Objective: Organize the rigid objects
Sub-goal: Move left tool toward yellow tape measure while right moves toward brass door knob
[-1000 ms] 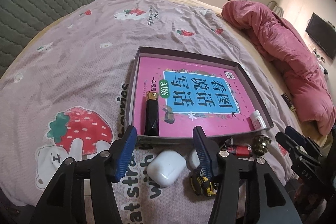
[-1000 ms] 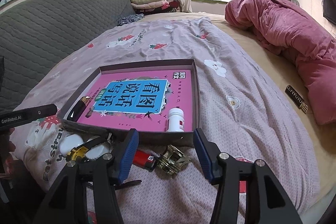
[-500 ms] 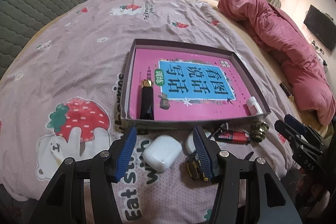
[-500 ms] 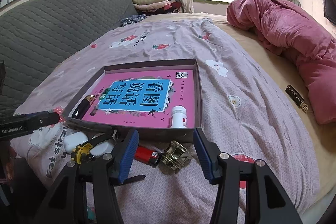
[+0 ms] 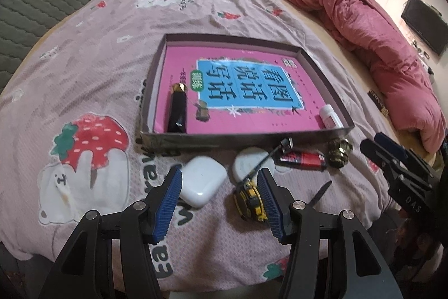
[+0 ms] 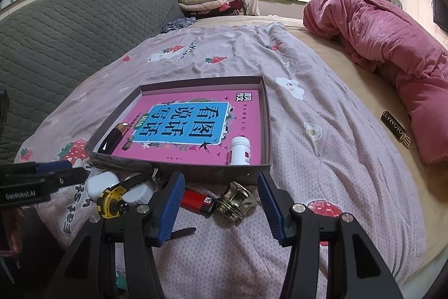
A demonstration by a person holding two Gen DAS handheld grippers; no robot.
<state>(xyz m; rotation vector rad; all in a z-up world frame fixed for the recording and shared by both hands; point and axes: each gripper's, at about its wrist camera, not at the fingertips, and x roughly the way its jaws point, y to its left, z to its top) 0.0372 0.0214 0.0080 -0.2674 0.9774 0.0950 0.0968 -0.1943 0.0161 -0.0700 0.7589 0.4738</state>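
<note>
Small rigid objects lie on the bedspread just in front of a shallow box (image 5: 243, 140): a white earbud case (image 5: 203, 180), a yellow tape measure (image 5: 250, 202), a red lighter (image 5: 302, 159) and a brass knob (image 6: 236, 201). Inside the box rest a pink book, a black tube (image 5: 177, 112) and a white bottle (image 6: 240, 150). The left gripper (image 5: 219, 203) and right gripper (image 6: 221, 208) both hover with tongs spread, holding nothing. The step appears to be choosing a piece; next, lowering over one and closing.

Pink book (image 5: 240, 91) with blue panel, strawberry-print lilac sheet (image 5: 84, 69), red lighter (image 5: 302, 160), white case (image 5: 203, 180).
</note>
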